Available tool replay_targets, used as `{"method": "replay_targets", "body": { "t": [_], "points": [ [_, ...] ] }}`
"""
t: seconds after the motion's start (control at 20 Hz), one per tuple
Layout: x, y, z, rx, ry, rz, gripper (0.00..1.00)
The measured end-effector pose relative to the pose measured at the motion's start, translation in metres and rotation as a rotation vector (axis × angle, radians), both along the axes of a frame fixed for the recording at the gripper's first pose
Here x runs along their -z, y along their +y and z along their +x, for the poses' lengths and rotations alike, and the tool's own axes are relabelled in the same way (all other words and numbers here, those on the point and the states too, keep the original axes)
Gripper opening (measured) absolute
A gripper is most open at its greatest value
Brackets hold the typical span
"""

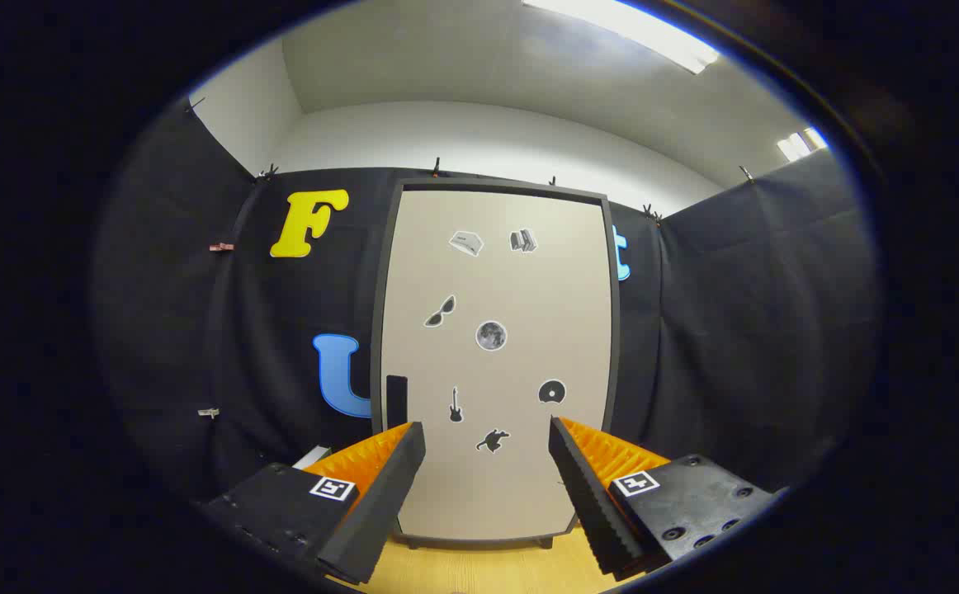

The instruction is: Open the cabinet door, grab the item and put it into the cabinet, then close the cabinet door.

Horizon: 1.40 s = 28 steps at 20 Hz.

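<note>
Cabinet door upright, closed, beyond spread, empty hand-held gripper fingers

Bright, even light falls from a ceiling strip lamp that glares white, the pale cabinet door is evenly lit and sharp, while fisheye bending curves straight edges and the dark cloth wall swallows shadow detail.
</note>
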<state>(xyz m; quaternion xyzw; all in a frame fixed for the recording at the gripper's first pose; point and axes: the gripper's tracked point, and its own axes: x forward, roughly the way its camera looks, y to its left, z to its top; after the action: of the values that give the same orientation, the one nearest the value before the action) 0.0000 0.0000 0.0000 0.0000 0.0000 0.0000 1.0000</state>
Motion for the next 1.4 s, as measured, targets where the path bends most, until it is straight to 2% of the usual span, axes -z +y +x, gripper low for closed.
{"method": "replay_targets", "body": {
  "t": [0.9, 1.4],
  "points": [
    [0.013, 0.007, 0.01, -0.016, 0.041, 0.001, 0.97],
    [0.023, 0.052, 0.023, -0.112, 0.054, 0.044, 0.97]
  ]
}}
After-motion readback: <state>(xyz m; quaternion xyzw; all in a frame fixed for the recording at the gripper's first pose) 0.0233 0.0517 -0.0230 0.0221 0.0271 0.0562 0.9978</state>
